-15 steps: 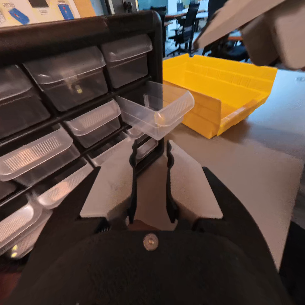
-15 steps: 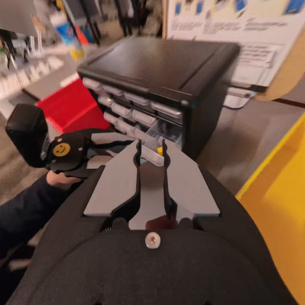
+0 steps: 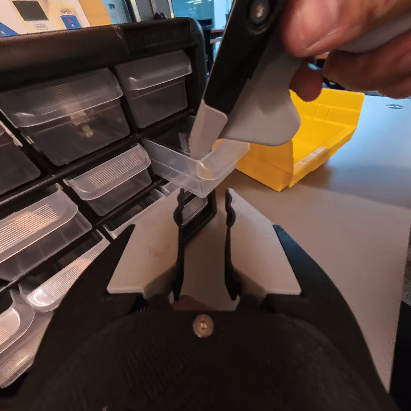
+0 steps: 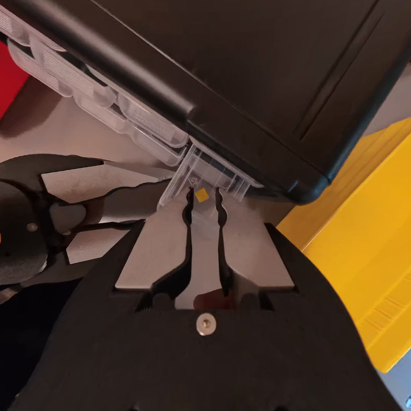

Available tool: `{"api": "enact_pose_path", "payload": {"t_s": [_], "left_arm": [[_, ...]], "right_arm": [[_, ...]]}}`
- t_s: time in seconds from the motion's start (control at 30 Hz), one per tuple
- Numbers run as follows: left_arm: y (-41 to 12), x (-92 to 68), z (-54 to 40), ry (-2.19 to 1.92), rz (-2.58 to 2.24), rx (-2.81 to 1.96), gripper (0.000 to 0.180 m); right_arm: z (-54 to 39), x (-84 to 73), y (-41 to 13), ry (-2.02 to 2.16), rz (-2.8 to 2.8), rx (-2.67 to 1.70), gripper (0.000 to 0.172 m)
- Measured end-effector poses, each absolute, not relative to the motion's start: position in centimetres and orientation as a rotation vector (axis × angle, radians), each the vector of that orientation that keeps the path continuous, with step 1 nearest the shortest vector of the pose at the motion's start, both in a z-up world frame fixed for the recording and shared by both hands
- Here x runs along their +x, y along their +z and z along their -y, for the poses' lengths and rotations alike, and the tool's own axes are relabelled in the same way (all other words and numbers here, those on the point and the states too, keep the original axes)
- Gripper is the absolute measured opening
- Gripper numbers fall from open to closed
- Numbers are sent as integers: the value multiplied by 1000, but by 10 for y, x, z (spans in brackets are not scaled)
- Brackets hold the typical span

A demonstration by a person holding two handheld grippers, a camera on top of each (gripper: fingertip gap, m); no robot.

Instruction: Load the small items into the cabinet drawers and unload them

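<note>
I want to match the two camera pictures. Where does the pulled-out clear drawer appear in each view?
Left wrist view: the open drawer is at centre, jutting from the black cabinet, just above the left tongs.
Right wrist view: the same drawer is at centre, seen from above, below the cabinet's top edge.
Shared landmark: the yellow bin, on the right in both.

The cabinet [image 3: 155, 40] is being viewed close and low from its front by the left wrist camera and steeply from above by the right, the pulled-out drawer [image 3: 189, 169] being shared by both.
</note>
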State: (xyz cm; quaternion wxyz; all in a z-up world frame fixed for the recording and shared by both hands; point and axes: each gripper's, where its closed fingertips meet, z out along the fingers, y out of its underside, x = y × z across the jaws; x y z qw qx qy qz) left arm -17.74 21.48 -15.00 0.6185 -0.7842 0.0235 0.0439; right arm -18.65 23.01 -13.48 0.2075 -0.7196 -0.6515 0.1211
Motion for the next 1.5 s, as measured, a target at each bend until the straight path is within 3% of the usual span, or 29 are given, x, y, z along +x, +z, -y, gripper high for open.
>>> {"api": "enact_pose_path", "payload": {"t_s": [0.17,0.27,0.67,0.83,1.03,1.5], "left_arm": [[-151,-174,-213,77,-48,-1826,33],[-152,-175,-211,94,-44,-1837,29],[-153,-175,-212,87,-32,-1833,28],[-152,-173,-212,80,-38,-1833,28],[-153,-173,-212,58,-32,-1833,27],[-159,-172,-216,105,-41,-1853,29]], "right_arm": [[-227,-182,-142,269,1844,-2037,12],[-222,-181,-148,227,1887,-2047,0],[-218,-175,-142,120,1967,-2066,0],[-219,-172,-138,74,1974,-2123,14],[-219,-166,-144,29,2014,-2190,0],[-221,-163,-136,70,2005,-2186,4]]}}
